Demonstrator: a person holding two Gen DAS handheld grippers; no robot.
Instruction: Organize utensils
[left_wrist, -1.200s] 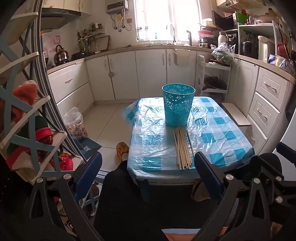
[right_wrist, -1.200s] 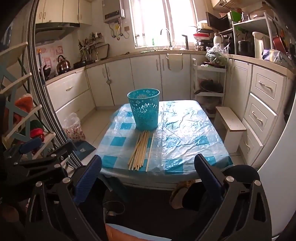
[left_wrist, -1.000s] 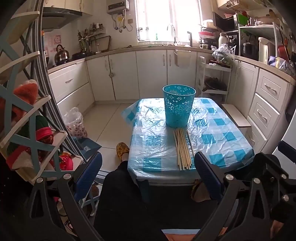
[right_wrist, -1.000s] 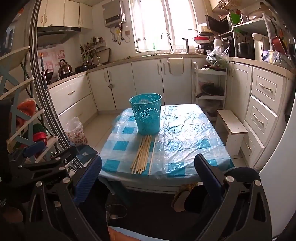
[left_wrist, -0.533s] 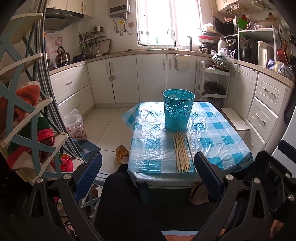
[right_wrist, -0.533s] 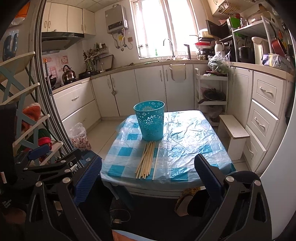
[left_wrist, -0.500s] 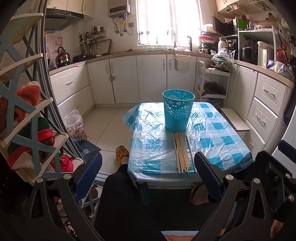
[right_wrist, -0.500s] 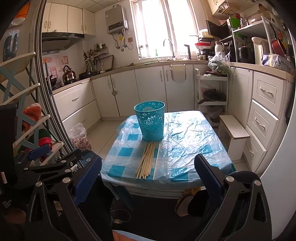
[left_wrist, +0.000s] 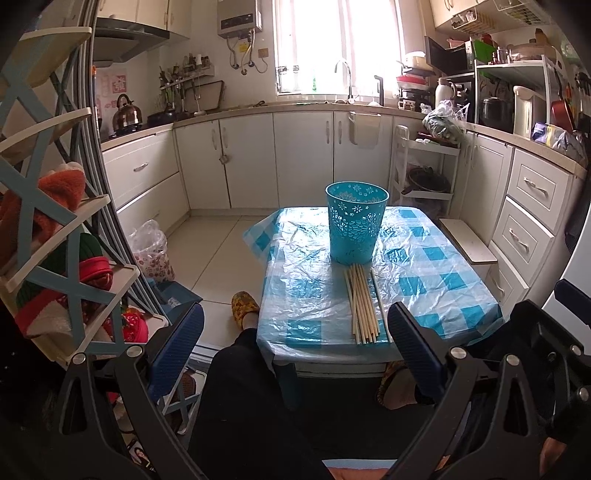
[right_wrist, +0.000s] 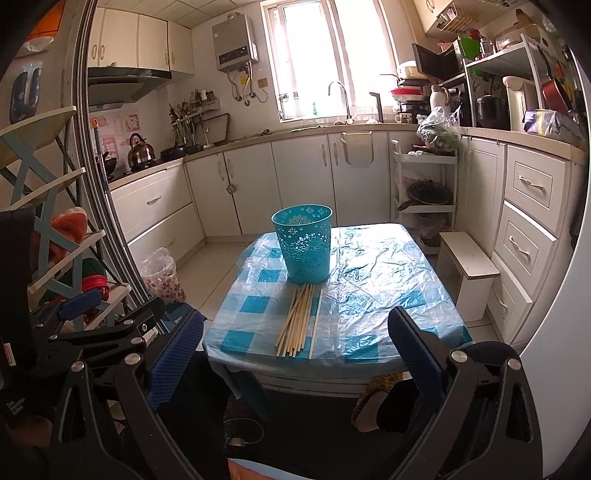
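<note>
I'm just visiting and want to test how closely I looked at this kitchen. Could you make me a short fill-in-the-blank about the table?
1. The perforated turquoise plastic basket stands ____ on the blue-checked table.
2. The bundle of pale wooden chopsticks lies ____ the basket, on the cloth.
3. Both the left tongs and the right tongs are ____ and hold nothing.

Missing words: upright; outside; open

Basket (left_wrist: 355, 223) just behind chopsticks (left_wrist: 362, 301)
</note>
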